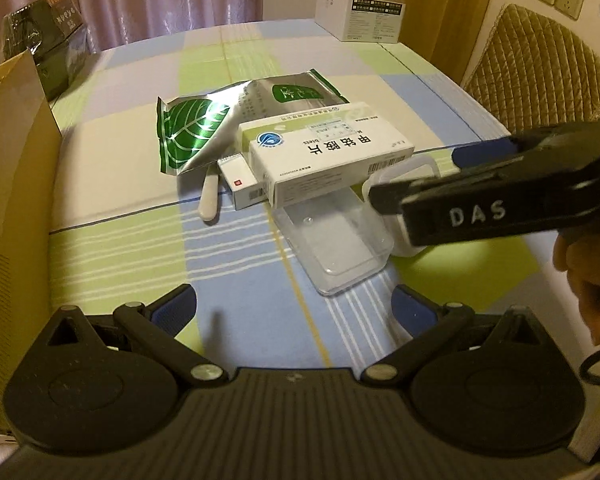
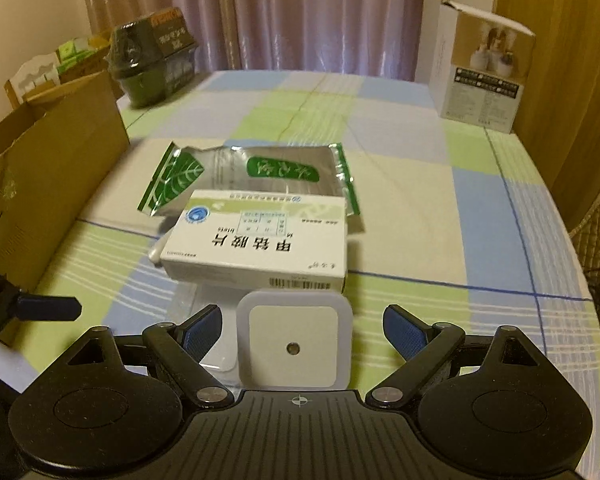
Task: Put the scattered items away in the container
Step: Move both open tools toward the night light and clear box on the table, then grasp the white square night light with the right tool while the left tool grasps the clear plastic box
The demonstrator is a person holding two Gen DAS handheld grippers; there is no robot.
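Between the spread right gripper [image 2: 302, 332] fingers, a white night light [image 2: 294, 346] hides the clear container [image 1: 332, 240]; left gripper [image 1: 294, 312] gapes empty.

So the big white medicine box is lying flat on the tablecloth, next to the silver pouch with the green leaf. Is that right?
Not quite. The white medicine box is not flat on the tablecloth: the left wrist view shows it propped on a smaller white box and the clear plastic tray. It does sit next to the silver leaf pouch.
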